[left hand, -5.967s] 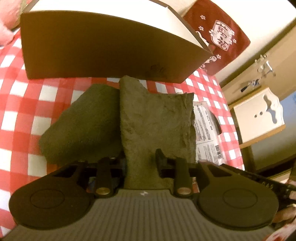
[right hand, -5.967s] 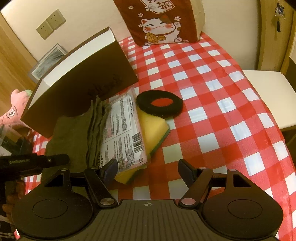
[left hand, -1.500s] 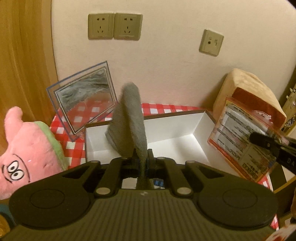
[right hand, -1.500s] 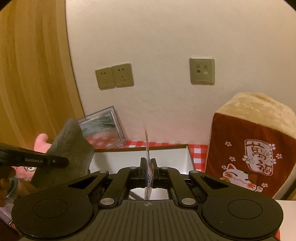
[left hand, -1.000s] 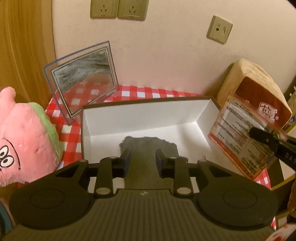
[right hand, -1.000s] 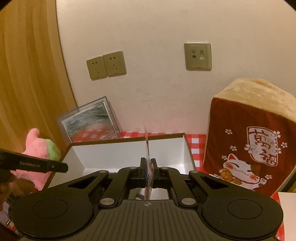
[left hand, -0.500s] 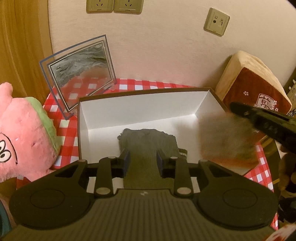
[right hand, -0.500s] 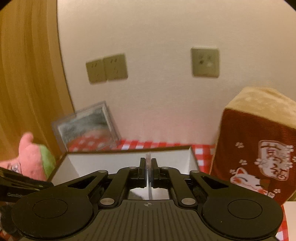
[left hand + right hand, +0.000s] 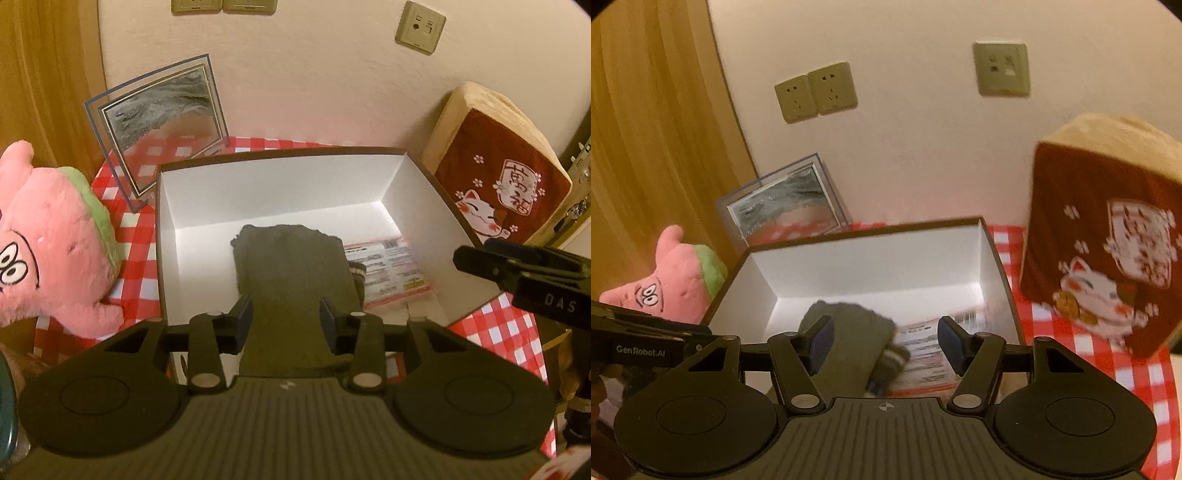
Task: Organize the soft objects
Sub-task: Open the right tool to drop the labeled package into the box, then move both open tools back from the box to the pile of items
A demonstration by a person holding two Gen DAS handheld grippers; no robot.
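A grey cloth (image 9: 291, 266) lies on the floor of the white box (image 9: 280, 188) with a brown rim. My left gripper (image 9: 286, 318) hangs over the box's near edge. Its jaws are opening, and the cloth's near end runs between them without being pinched. A printed packet (image 9: 389, 267) lies flat in the box, right of the cloth. My right gripper (image 9: 885, 343) is above the box, its jaws opening wide with nothing held. Below it I see the cloth (image 9: 849, 343) and the packet (image 9: 925, 356). A striped cuff (image 9: 897, 356) shows at the cloth's edge.
A pink plush toy (image 9: 48, 254) sits left of the box. Behind the box, a glass picture frame (image 9: 162, 122) leans on the wall. A red cat cushion (image 9: 506, 184) stands to the right. The table has a red checked cloth (image 9: 513, 332). The right gripper (image 9: 517, 266) reaches in over the box's right wall.
The right gripper's jaws opened and the packet dropped from them into the box beside the cloth. The left gripper's jaws spread a little wider over the cloth lying in the box.
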